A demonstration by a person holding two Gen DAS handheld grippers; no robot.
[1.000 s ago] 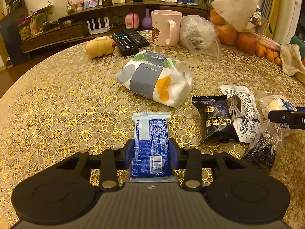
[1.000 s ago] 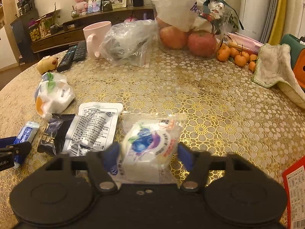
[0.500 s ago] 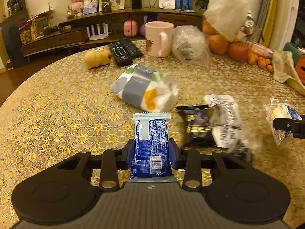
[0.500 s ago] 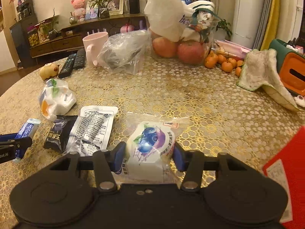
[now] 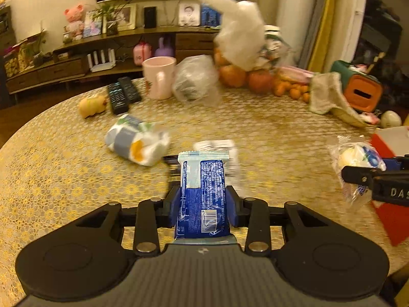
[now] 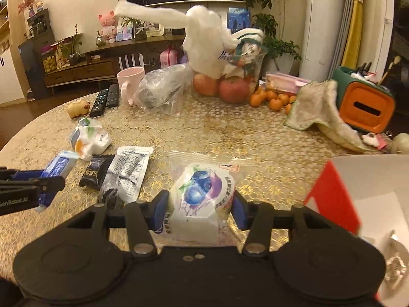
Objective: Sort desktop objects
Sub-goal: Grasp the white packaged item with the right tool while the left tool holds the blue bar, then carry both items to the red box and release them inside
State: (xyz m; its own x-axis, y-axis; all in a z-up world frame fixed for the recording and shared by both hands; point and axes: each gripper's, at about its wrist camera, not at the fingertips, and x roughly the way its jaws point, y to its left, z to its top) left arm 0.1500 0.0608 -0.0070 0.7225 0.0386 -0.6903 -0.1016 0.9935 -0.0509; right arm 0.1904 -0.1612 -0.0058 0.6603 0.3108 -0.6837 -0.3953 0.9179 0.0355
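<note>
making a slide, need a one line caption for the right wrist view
Right gripper clamps a blueberry snack packet above the gold tablecloth, a red box at right.

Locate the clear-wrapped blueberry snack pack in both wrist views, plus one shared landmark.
Left wrist: clear-wrapped blueberry snack pack at the right edge, clamped in the right hand-held gripper.
Right wrist: bottom centre, between the blue pads.
Shared landmark: pale pink ceramic mug at the table's far side, beside the black remote controls.
</note>
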